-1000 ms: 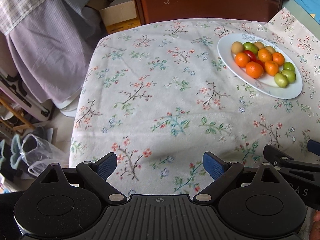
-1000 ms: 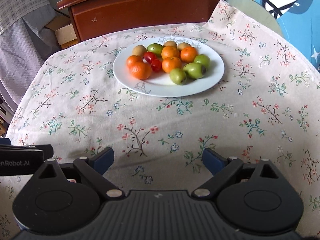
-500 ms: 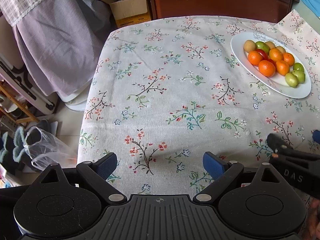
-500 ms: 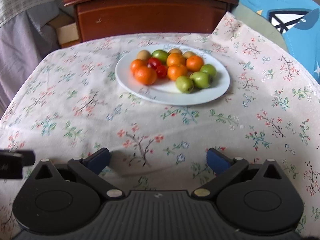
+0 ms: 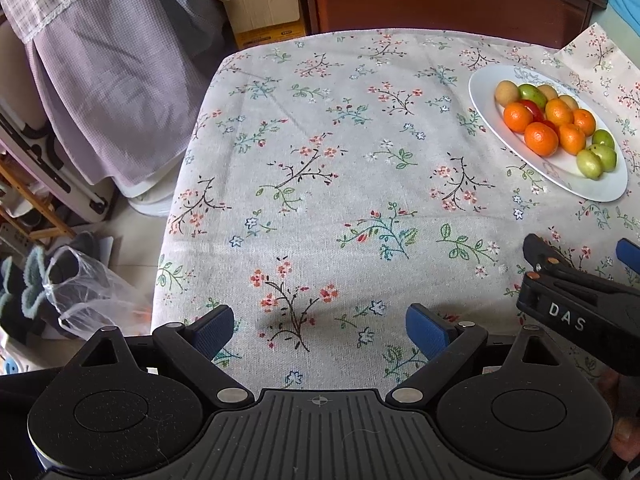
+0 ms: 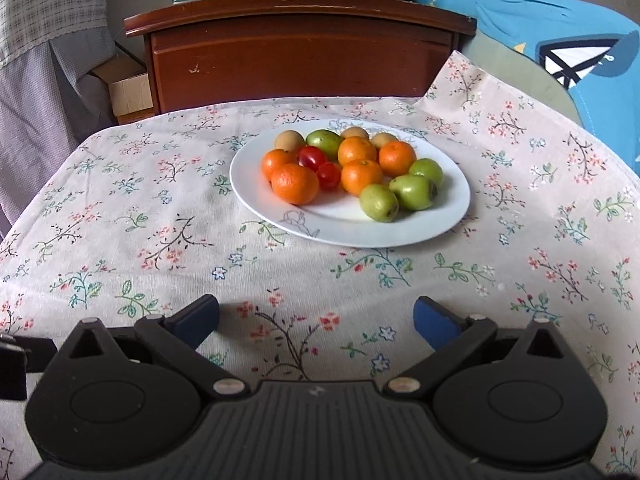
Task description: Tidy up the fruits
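A white plate (image 6: 452, 216) holds several oranges (image 6: 295, 183), green fruits (image 6: 414, 192), red tomatoes (image 6: 312, 157) and brown fruits (image 6: 289, 140). It lies on the floral tablecloth, straight ahead of my right gripper (image 6: 316, 318), which is open and empty over the near cloth. In the left wrist view the plate (image 5: 600, 188) is at the far right. My left gripper (image 5: 320, 326) is open and empty above the cloth near the front edge. The right gripper (image 5: 576, 276) shows at the right of that view.
A brown wooden cabinet (image 6: 300, 52) stands behind the table. A blue cushion (image 6: 560, 28) is at the right. Left of the table are hanging cloth (image 5: 108, 80), a cardboard box (image 5: 264, 12), a plastic bag (image 5: 88, 296) and the table's left edge (image 5: 176, 200).
Both grippers have drawn back and risen; the plate looks farther off in the left view. The right view has tilted up, showing more of the cabinet. Both stay open.
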A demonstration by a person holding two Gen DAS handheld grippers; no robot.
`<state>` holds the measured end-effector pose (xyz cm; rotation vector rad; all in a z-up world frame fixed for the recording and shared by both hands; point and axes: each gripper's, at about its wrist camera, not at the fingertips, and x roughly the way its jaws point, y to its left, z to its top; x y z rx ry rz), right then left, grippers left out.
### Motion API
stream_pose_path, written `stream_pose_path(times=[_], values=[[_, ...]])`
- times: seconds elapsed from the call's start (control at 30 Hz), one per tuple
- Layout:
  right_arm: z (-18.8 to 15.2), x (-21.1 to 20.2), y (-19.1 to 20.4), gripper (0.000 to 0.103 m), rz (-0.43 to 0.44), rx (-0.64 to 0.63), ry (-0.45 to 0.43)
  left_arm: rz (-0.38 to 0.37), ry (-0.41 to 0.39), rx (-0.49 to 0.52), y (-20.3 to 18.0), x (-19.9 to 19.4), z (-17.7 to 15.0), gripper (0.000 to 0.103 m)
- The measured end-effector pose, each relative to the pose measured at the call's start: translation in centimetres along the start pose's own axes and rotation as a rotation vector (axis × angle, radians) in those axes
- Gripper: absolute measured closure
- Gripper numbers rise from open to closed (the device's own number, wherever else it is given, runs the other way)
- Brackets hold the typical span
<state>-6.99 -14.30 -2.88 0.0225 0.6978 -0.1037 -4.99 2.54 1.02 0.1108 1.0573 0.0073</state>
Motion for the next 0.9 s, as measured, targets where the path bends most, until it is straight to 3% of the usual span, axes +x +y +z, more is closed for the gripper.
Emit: stream_pose_path(times=[0.9], values=[[-0.09,0.07,-0.03,0.001,0.002,0.002,-0.004,-0.026,0.022,-0.028,0.34,0.87,0.28,0.009]])
